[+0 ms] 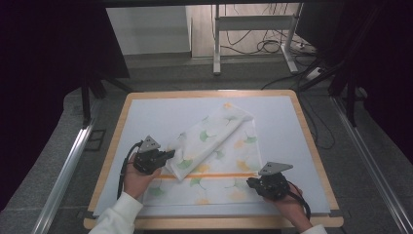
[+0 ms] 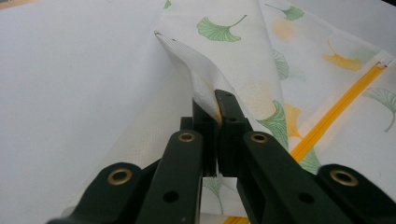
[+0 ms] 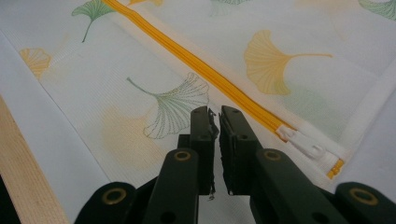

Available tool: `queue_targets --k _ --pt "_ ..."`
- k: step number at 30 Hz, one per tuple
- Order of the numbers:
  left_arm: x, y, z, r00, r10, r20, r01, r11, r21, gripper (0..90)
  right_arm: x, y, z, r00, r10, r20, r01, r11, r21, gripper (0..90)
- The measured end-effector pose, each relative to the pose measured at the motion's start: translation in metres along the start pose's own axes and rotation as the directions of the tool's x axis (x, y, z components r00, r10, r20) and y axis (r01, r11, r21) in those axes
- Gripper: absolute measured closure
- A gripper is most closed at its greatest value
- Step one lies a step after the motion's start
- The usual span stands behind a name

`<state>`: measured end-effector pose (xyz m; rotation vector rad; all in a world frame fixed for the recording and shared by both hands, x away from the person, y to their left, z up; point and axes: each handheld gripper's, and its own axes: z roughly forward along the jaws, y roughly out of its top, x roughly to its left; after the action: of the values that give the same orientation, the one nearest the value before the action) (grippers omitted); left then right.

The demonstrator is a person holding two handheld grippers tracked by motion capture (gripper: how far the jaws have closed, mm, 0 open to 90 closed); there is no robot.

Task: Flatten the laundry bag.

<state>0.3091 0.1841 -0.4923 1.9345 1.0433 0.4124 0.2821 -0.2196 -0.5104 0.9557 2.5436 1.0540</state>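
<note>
Folding the ginkgo-print bag

Carefully now: the left gripper (image 2: 217, 105) is clenched on a corner of the mesh bag (image 1: 214, 156), lifted over its middle; carry it across evenly, watching the orange zipper (image 3: 219, 81); the right gripper (image 3: 218, 116) hovers nearly closed, grasping nothing; white mat (image 1: 160, 114) on wooden table (image 1: 109, 161); cables on the floor (image 1: 265, 46) beyond.

Your high view looks forward and down on the worktop (image 1: 146, 109); both gripper views sit close over the same white ginkgo-printed mesh bag (image 1: 221, 161) (image 2: 243, 56) (image 3: 187, 70) with an orange zip.
</note>
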Motion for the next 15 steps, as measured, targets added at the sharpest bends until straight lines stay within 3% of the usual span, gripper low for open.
queue_targets --k 15 --pt "0.018 0.006 0.002 0.9993 -0.027 -0.027 0.027 0.9996 0.001 88.6 0.000 0.000 0.000 1.0000 0.001 -0.005 -0.001 1.000 0.001 83.8"
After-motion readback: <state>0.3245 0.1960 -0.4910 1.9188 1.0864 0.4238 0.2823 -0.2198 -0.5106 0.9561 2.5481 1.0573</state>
